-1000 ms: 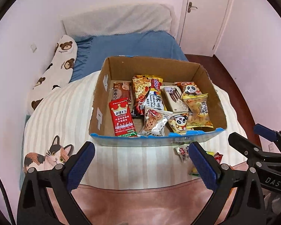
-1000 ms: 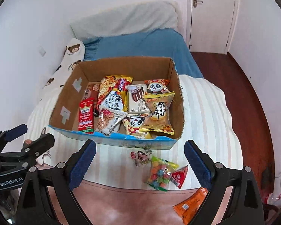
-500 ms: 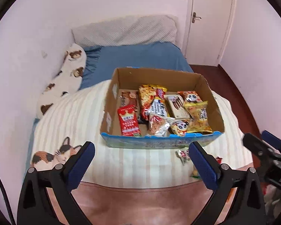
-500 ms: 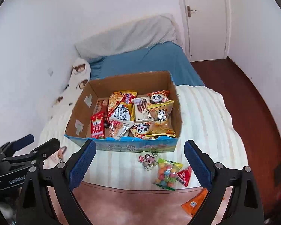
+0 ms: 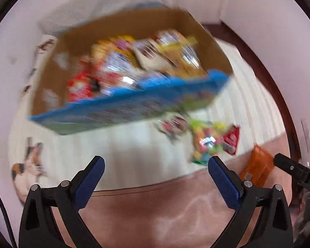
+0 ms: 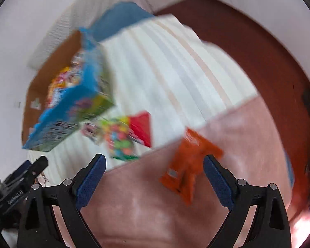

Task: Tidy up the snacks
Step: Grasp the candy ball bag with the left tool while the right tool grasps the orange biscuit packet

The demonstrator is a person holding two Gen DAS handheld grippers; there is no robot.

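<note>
Cardboard box (image 5: 122,113) sits on the striped blanket (image 5: 248,95), far side of the bed. Snack packs (image 5: 134,62) lie inside it, overlapping. Just before the box's near right corner, on the blanket: small packet (image 5: 172,127), candy bag (image 5: 204,142) to its right, triangular packet (image 5: 230,140) touching the bag's right side. Further right and nearer, a flat pouch (image 6: 189,166) lies on the plain cover (image 6: 155,206), just past the blanket's edge. Heavy motion blur; pack-to-pack contact inside the box cannot be resolved. Floor (image 6: 268,47) lies right of the bed.
</note>
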